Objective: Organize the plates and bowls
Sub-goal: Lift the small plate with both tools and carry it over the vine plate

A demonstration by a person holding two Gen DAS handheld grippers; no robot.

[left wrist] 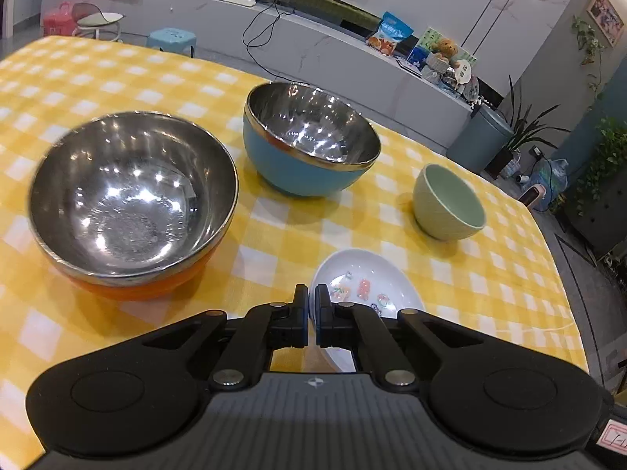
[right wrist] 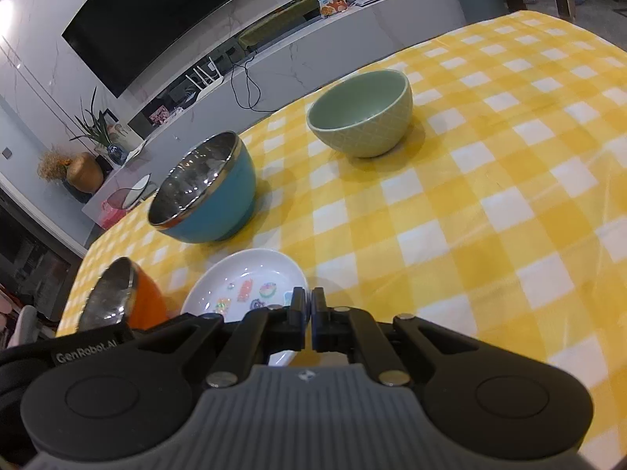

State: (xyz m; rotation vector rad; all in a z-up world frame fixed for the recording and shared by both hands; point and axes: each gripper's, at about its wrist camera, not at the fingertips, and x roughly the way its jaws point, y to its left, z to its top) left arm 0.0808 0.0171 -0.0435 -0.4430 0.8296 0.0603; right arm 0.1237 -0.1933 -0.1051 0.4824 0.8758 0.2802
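A white dish (left wrist: 364,282) with cartoon prints lies on the yellow checked tablecloth (left wrist: 282,235). My left gripper (left wrist: 311,293) is shut on the dish's left rim. My right gripper (right wrist: 310,297) is shut on the dish's right rim (right wrist: 250,278). An orange steel-lined bowl (left wrist: 133,203) stands to the left, also in the right wrist view (right wrist: 125,301). A blue steel-lined bowl (left wrist: 309,141) stands behind, also in the right wrist view (right wrist: 207,192). A small green bowl (left wrist: 448,203) stands to the right, also in the right wrist view (right wrist: 364,113).
The table's far edge runs behind the bowls. Beyond it are a long white counter (left wrist: 313,39), stools (left wrist: 172,39), a grey bin (left wrist: 482,137) and plants (left wrist: 525,129). The cloth (right wrist: 490,196) spreads to the right of the dish.
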